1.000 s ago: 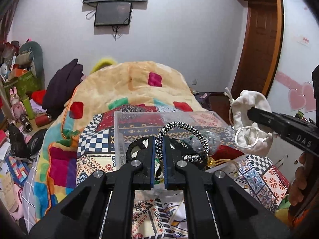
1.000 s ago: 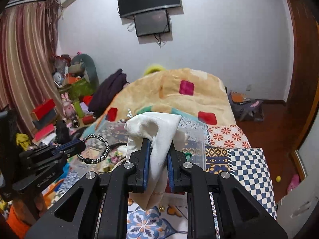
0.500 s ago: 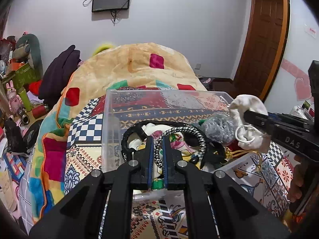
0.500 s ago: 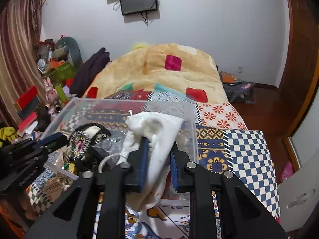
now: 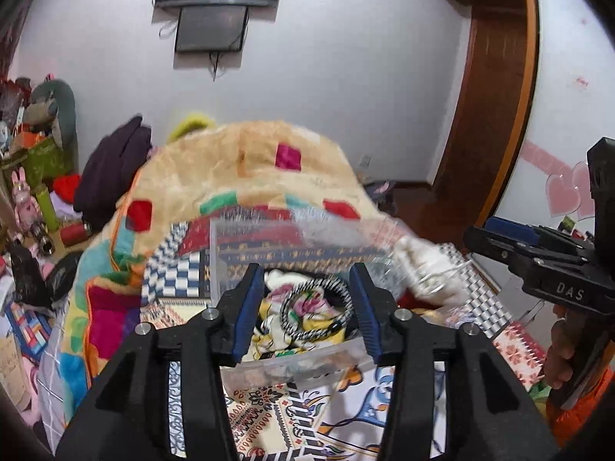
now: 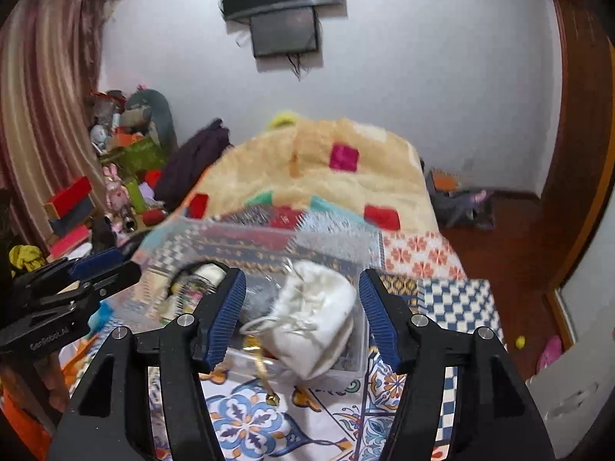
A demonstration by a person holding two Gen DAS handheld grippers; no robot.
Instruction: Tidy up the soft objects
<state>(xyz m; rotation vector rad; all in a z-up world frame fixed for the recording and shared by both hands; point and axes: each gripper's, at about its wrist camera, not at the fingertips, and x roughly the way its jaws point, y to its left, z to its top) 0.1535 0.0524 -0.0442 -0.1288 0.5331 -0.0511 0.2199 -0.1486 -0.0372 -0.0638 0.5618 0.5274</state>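
Note:
A clear plastic bin stands on the patterned bedspread, also seen in the right wrist view. My left gripper is open just above it, and a black-and-white braided loop lies free on floral cloth inside. My right gripper is open, and a white drawstring pouch lies between the fingers on the bin's right side, free of them. The pouch shows blurred in the left wrist view.
A beige blanket with coloured squares is heaped behind the bin. Toys and boxes crowd the left side of the room. A small gold bell on a cord hangs over the bin's front. A wooden door is right.
Both grippers have opened. The left let go of the braided loop, and the right let go of the white pouch; both now lie in the bin.

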